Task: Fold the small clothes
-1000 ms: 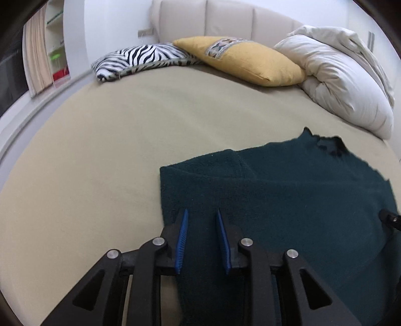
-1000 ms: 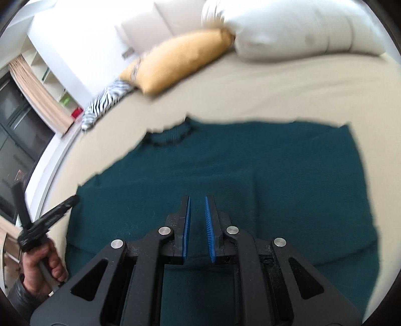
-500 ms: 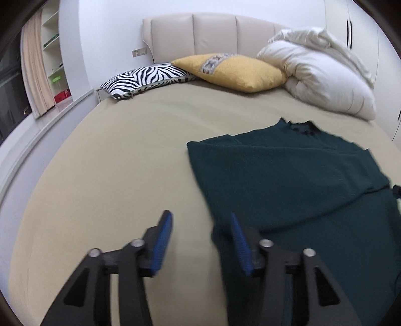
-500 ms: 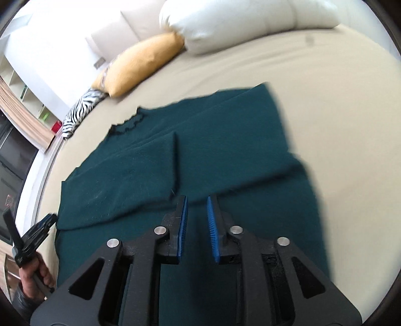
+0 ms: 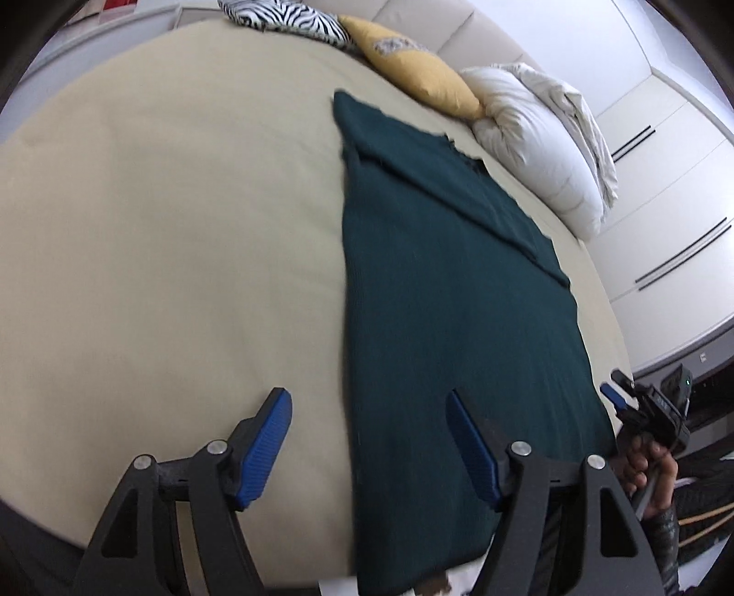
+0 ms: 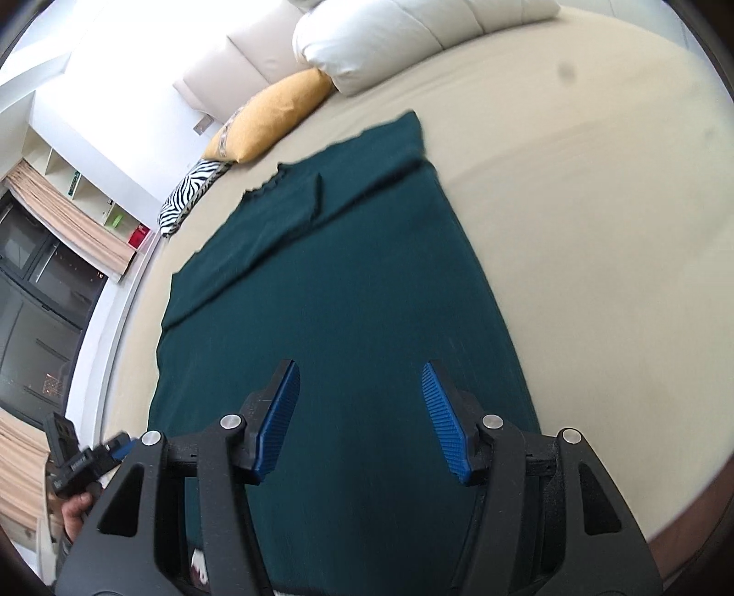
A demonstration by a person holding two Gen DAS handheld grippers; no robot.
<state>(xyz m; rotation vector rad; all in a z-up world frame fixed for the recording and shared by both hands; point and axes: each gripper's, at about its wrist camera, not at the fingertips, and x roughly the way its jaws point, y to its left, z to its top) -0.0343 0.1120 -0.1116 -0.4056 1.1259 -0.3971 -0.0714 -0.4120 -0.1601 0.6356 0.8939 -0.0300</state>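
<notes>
Up by the padded headboard (image 5: 463, 27) lie a zebra pillow (image 5: 284, 18), a yellow pillow (image 5: 413, 73) and a bunched white duvet (image 5: 541, 151); white wardrobe doors (image 5: 665, 192) stand past the duvet, and shelves with a curtain (image 6: 69, 215) show in the right wrist view. Nothing lies between the grippers and the garment. On the beige bed (image 5: 160, 229) a dark teal sweater (image 5: 449, 293) lies flat, its hem at the near edge, its collar toward the pillows, with both sleeves folded in across the chest. The left gripper (image 5: 367, 449) hangs above the sweater's left edge, one pad over bare sheet and the other over the knit; its jaws have just been opening, now stand wide and hold nothing. The right gripper (image 6: 360, 417) hangs over the lower body of the sweater; its jaws have also just been opening, now stand well apart and are empty. Whether either pad brushes the cloth I cannot tell.
</notes>
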